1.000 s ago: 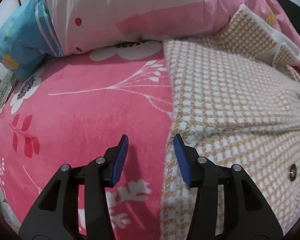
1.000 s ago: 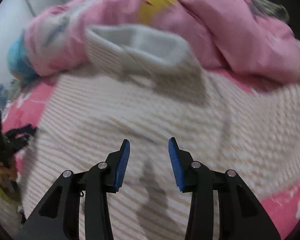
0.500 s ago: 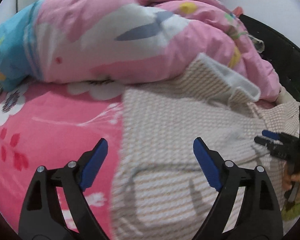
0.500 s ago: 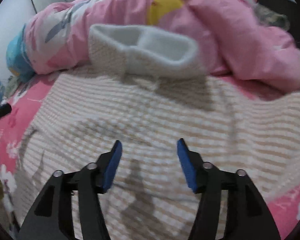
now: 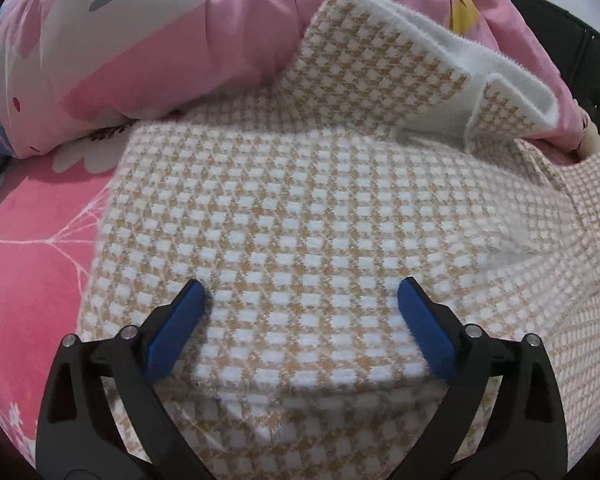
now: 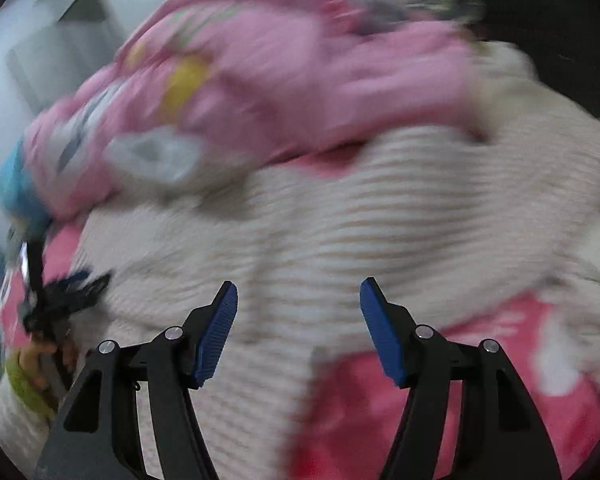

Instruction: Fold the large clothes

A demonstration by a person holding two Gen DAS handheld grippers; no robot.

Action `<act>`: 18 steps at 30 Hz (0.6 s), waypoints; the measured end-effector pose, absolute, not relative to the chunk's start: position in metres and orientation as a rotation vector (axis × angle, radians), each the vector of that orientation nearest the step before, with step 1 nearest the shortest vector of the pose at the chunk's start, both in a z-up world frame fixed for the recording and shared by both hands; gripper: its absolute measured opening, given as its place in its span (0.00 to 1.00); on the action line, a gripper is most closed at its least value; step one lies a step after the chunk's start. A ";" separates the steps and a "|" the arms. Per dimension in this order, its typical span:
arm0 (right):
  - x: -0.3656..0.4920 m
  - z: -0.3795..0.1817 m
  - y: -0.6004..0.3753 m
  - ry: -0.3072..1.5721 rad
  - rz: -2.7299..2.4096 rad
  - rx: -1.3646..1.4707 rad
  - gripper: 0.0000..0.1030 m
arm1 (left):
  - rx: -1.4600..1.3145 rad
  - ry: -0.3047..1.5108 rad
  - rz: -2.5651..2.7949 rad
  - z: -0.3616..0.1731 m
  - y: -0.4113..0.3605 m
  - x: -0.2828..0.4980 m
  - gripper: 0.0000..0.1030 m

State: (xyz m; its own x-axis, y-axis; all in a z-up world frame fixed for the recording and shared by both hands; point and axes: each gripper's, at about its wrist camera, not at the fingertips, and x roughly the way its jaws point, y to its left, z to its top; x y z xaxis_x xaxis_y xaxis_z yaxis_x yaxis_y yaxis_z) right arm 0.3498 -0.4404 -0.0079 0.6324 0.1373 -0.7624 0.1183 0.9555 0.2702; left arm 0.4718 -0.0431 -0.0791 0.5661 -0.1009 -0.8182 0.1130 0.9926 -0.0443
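The checked coat (image 5: pixel 320 220), a thick tan-and-white woven garment with a white fleecy lining, is lying spread across the pink floral bed (image 5: pixel 32 264), its collar (image 5: pixel 440 64) propped against the bunched pink duvet (image 5: pixel 172 48) at the far side. A fold is already sitting on top: one panel is doubled over, its thick edge lying just ahead of the left gripper (image 5: pixel 300 320). The left gripper's jaws are opening, now standing very wide, hovering over that folded panel with nothing pinched between them. The right gripper (image 6: pixel 298 328) is hanging over the coat's other edge, where the pink bed is showing beside it; its jaws are standing roughly half open and holding nothing, and that view is heavily blurred. Judgement: the fabric is looking soft, bulky and fairly heavy, not slippery and not fragile; it is likely to sag and drag rather than slide. Best hold is probably a doubled hem or side edge, taken deep, since a single fuzzy layer could slip free.
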 end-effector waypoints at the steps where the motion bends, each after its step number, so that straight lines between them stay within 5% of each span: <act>1: 0.347 -0.004 -0.471 0.874 -0.042 0.364 0.60 | 0.006 0.956 -0.129 -0.080 -0.042 0.470 0.92; 9: 0.349 0.004 -0.621 0.774 -0.292 0.596 0.60 | 0.034 0.934 -0.116 -0.085 -0.039 0.464 0.93; 18: 0.376 0.005 -0.673 0.704 -0.372 0.708 0.54 | 0.030 0.910 -0.118 -0.085 -0.043 0.460 0.93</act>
